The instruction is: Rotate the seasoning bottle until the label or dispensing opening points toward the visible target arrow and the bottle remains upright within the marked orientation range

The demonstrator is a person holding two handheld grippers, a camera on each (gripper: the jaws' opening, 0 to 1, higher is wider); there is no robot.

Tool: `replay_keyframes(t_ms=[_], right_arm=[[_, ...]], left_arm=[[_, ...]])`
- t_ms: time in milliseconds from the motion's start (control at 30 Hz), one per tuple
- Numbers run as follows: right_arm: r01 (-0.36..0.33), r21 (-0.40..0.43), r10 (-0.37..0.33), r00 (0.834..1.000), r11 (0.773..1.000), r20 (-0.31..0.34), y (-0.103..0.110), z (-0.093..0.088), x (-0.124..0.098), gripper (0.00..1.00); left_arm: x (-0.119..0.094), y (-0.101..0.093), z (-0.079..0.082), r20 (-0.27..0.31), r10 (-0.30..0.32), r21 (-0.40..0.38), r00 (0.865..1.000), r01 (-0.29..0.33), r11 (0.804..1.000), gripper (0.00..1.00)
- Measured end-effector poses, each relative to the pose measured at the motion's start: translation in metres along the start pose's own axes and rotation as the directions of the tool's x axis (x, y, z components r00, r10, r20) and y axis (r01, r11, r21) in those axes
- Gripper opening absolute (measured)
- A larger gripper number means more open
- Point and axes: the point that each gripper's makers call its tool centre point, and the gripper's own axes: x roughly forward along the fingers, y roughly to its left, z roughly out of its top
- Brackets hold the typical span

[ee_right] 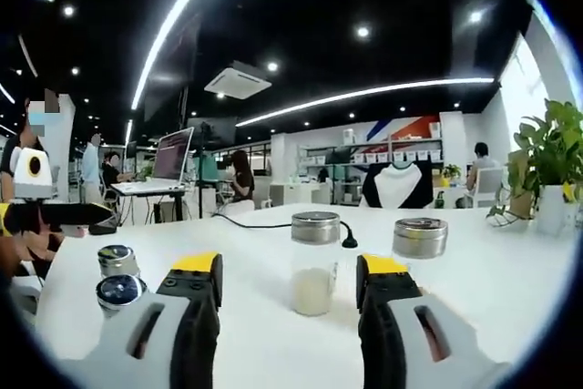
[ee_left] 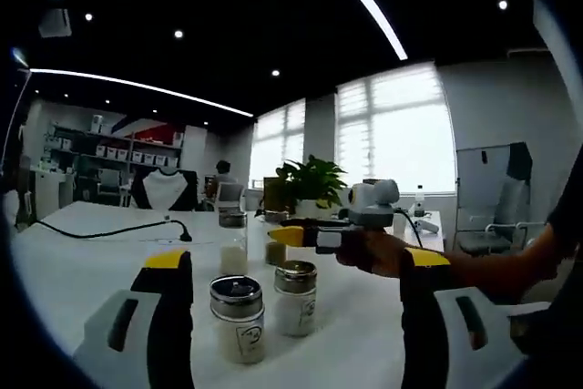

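Several glass seasoning bottles with metal lids stand upright on the white table (ee_left: 82,261). In the left gripper view, two near bottles (ee_left: 239,316) (ee_left: 296,296) stand between the wide-apart jaws of my left gripper (ee_left: 296,260), which is open and touches neither. Two more bottles (ee_left: 233,245) (ee_left: 276,245) stand behind them. My right gripper (ee_left: 305,237) reaches in from the right, held by a hand. In the right gripper view, a bottle with pale powder (ee_right: 314,263) stands just beyond my open right gripper (ee_right: 290,266). Another bottle (ee_right: 419,239) stands at the right and two more (ee_right: 119,278) at the left.
A black cable (ee_right: 273,223) runs across the table's far side. A potted plant (ee_right: 551,166) stands at the table's edge. My left gripper (ee_right: 46,214) shows at the far left, held by a person. Desks, a monitor (ee_right: 173,154) and people fill the room behind.
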Motion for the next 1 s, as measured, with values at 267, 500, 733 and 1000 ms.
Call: replay_keyframes(t_ms=[267, 500, 733, 1000], right_arm=[[0.006, -0.073, -0.011, 0.998, 0.997, -0.064, -0.009, -0.009, 0.021, 0.53], [0.02, -0.106, -0.028, 0.997, 0.994, -0.072, -0.013, -0.006, 0.041, 0.51], [0.05, -0.129, -0.059, 0.996, 0.99, -0.067, -0.017, -0.008, 0.06, 0.51], [0.122, -0.089, -0.127, 0.99, 0.989, -0.054, -0.031, -0.016, 0.081, 0.48]], left_arm=[[-0.002, 0.005, -0.001, -0.009, 0.021, 0.004, 1.0, -0.02, 1.0, 1.0], [-0.003, 0.01, -0.004, -0.028, 0.039, 0.003, 0.999, -0.039, 0.999, 0.99], [-0.003, 0.007, -0.004, -0.032, 0.034, 0.006, 0.999, -0.033, 0.999, 0.99], [-0.002, 0.01, -0.01, -0.058, 0.047, 0.019, 0.997, -0.046, 0.999, 0.99]])
